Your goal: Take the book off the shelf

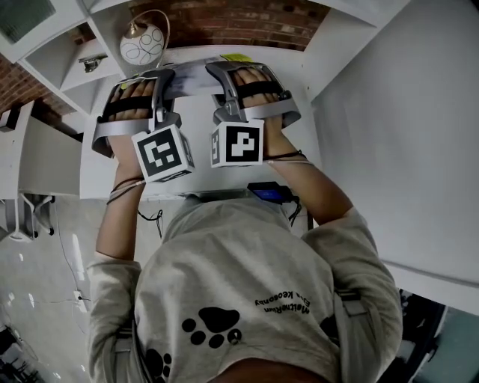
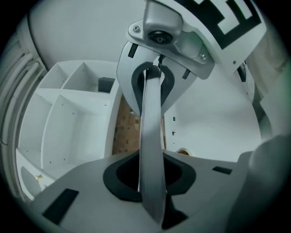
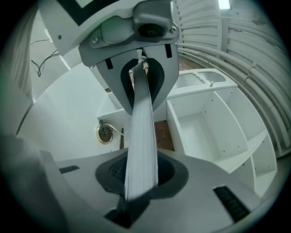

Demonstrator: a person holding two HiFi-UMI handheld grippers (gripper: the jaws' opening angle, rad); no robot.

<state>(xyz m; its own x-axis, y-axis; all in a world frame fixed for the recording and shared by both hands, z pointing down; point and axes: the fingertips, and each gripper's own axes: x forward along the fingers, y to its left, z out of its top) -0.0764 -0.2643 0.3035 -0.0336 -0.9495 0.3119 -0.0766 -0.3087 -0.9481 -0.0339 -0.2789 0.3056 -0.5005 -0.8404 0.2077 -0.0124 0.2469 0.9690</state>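
A thin book (image 1: pixel 196 77) with a pale grey cover lies flat between my two grippers, out in front of the white shelf unit (image 1: pixel 90 45). My left gripper (image 1: pixel 166 76) is shut on its left part and my right gripper (image 1: pixel 218 72) on its right part. In the left gripper view the book (image 2: pixel 152 145) shows edge-on, running up from the jaws of my left gripper (image 2: pixel 152 179) to the other gripper above. In the right gripper view the page edge (image 3: pixel 142 132) runs up from my right gripper (image 3: pixel 141 175), clamped the same way.
A round white ornament with a brass arc (image 1: pixel 142 43) stands on the shelf's top at the left. A brick wall (image 1: pixel 239 22) lies behind. Open white compartments (image 2: pixel 68 118) (image 3: pixel 204 127) flank the book. A white panel (image 1: pixel 404 127) stands at the right.
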